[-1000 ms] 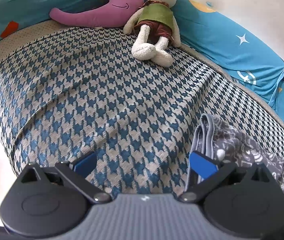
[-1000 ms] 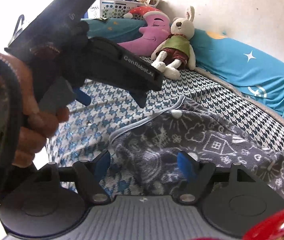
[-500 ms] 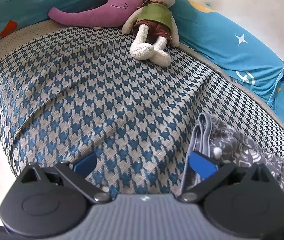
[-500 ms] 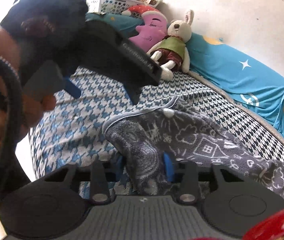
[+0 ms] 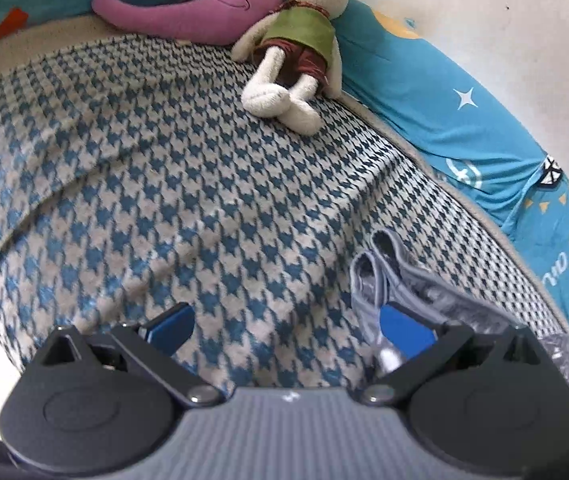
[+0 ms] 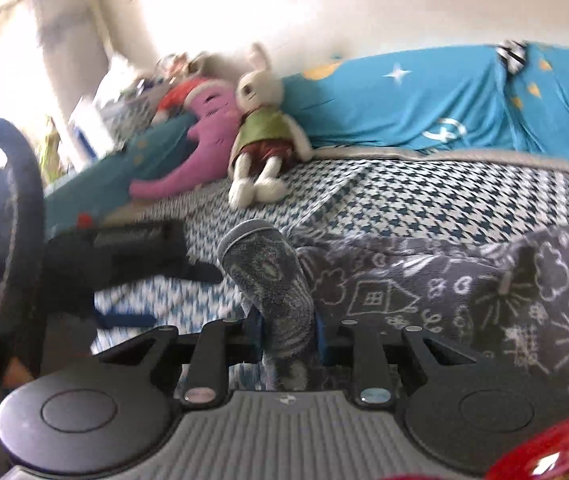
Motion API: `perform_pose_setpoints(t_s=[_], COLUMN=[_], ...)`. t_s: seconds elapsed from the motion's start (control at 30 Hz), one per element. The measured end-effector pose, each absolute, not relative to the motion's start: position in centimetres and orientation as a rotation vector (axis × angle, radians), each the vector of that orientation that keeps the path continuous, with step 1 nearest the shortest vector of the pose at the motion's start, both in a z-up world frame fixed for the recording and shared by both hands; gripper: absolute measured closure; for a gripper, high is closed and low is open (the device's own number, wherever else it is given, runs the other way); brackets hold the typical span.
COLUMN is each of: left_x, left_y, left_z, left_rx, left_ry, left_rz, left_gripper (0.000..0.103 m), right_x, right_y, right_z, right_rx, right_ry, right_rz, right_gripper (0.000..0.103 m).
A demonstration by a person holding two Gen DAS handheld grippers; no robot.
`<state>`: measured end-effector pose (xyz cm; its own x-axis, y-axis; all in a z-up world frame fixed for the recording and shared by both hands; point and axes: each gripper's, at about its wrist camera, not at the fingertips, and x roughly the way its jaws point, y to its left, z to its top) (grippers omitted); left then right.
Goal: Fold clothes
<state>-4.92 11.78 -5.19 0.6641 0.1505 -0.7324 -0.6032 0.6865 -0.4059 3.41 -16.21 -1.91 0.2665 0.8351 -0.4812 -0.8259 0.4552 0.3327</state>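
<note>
A bed (image 5: 188,184) covered in a blue-and-cream houndstooth blanket fills both views, with a teal cover printed with white stars (image 6: 424,96) banked up along the wall behind it. On the blanket lies the dark grey garment (image 6: 464,292), patterned with white line drawings of houses and clouds; it spreads across the near right part of the bed, and its pale grey edge band (image 5: 380,276) rises in loops next to the left tool. A purple plush pillow with a sleepy face (image 5: 204,12) rests at the far end, and a cream stuffed rabbit in a green top and maroon shorts (image 5: 300,44) leans against it, legs stretched onto the blanket. The right hand-held gripper (image 6: 288,336) is clenched on a bunched fold of the garment, which stands up in a roll between its blue pads. The left hand-held gripper (image 5: 284,324) is released, jaws wide apart, its right blue pad (image 5: 404,328) just beside the edge band.
</note>
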Motion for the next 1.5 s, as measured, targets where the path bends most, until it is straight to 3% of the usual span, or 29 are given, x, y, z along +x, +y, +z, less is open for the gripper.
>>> perform_pose_setpoints(t_s=[0.33,0.83,0.97,1.07,1.3,1.5], left_x=[-3.6,-1.6,-1.2,-1.0,-0.7,-0.8], left_y=[9.7,7.5,7.7,7.8,7.9,8.1], left_z=[-5.2,-5.3,-5.1,-5.0,-4.9,-5.0], left_rx=[-0.614,-0.587,-0.591,-0.592,-0.583,-0.589], left_ry=[0.789,0.795,0.79,0.791,0.794,0.803], left_rz=[0.397,0.318,0.326,0.323,0.305,0.299], left_gripper=[0.0,0.0,0.0,0.0,0.0,0.0], right_x=[6.0,5.4,4.5,3.9,2.4,1.4], right_y=[-18.6,-19.1,-18.9,-18.7,-17.5,-16.1], right_z=[-0.7,-0.4,-0.2,-0.4,-1.8,-3.3], right_rx=[0.234,0.1,-0.023,-0.093,-0.259,-0.365], right_ry=[0.701,0.655,0.616,0.596,0.573,0.484], right_rz=[1.096,1.123,1.129,1.121,1.141,1.11], right_gripper=[0.08,0.077,0.068,0.051,0.044,0.043])
